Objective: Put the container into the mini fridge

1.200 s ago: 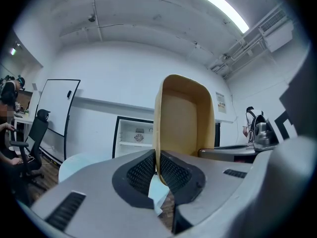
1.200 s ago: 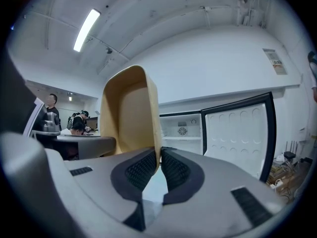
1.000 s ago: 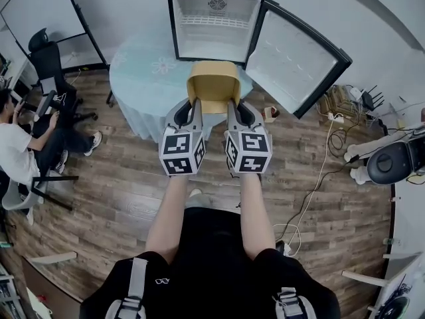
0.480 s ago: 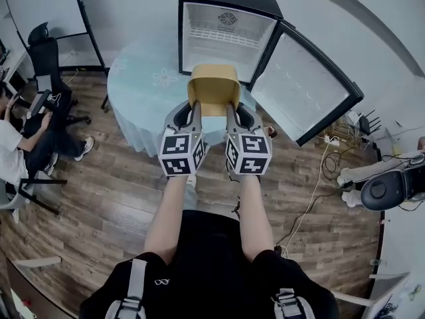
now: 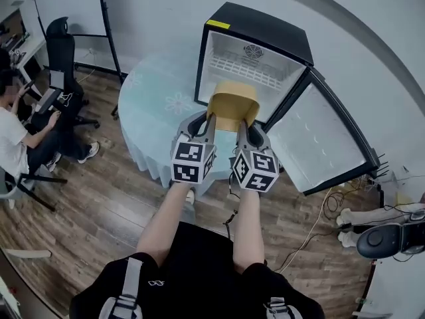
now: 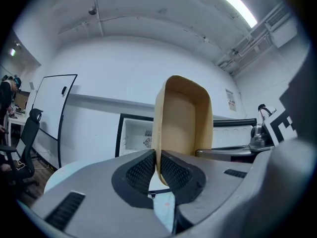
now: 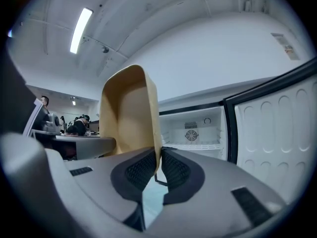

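A tan open-topped container (image 5: pixel 232 102) hangs in the air in front of the open black mini fridge (image 5: pixel 259 28). My left gripper (image 5: pixel 211 121) pinches its left wall and my right gripper (image 5: pixel 243 126) pinches its right wall. In the left gripper view the container's wall (image 6: pixel 183 118) stands between the ribbed pads of the left gripper (image 6: pixel 158 165), whose jaws are opening slightly. In the right gripper view the container's other wall (image 7: pixel 129 113) sits between the pads of the right gripper (image 7: pixel 159 165), whose jaws are closing. The white fridge interior (image 7: pixel 193 130) lies just beyond.
The fridge stands on a round table with a pale blue cloth (image 5: pixel 159 105). Its door (image 5: pixel 325 145) swings out to the right. A person (image 5: pixel 16 138) sits at the left near a black office chair (image 5: pixel 63 52). Cables (image 5: pixel 319 224) lie on the wooden floor at the right.
Both grippers and the container have come closer to the fridge opening. The view has swung, so the fridge now sits to the right of centre.
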`<state>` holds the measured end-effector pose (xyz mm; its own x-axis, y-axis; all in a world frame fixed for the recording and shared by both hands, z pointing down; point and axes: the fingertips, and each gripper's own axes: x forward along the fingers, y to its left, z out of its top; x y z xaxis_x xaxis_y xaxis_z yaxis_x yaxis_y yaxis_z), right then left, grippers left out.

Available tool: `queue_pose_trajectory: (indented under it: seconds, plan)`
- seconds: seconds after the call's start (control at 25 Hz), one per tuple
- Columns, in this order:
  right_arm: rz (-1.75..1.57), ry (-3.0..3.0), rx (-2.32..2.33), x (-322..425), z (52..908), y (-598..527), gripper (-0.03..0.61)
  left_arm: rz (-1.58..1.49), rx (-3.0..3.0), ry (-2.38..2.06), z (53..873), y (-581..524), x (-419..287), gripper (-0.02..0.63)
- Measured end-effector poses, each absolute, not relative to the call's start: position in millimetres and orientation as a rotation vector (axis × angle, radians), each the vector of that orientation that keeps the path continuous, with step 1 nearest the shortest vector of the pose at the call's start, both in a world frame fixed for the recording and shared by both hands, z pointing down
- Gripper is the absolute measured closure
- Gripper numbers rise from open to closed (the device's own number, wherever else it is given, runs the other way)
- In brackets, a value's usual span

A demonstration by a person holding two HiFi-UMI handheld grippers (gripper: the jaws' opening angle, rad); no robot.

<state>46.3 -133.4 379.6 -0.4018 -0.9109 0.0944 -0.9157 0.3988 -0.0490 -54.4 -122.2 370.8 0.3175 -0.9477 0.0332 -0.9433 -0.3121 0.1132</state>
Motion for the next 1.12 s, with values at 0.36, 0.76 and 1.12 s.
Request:
queue_pose_trajectory:
  seconds: [0.36, 0.76, 1.12]
  plan:
    - [0.297, -2.448, 1.756, 74, 418, -211, 0.548, 0.054, 2.47, -1.628, 408, -207, -27, 0.581]
    - [0.403, -2.406, 1.785, 63, 448, -295, 0.548, 0.144, 2.461, -1.564, 436, -294, -38, 0.581]
    - [0.365, -2.4, 1.786, 39, 438, -351, 0.545, 0.089, 2.45, -1.564, 429, -353, -63, 0.583]
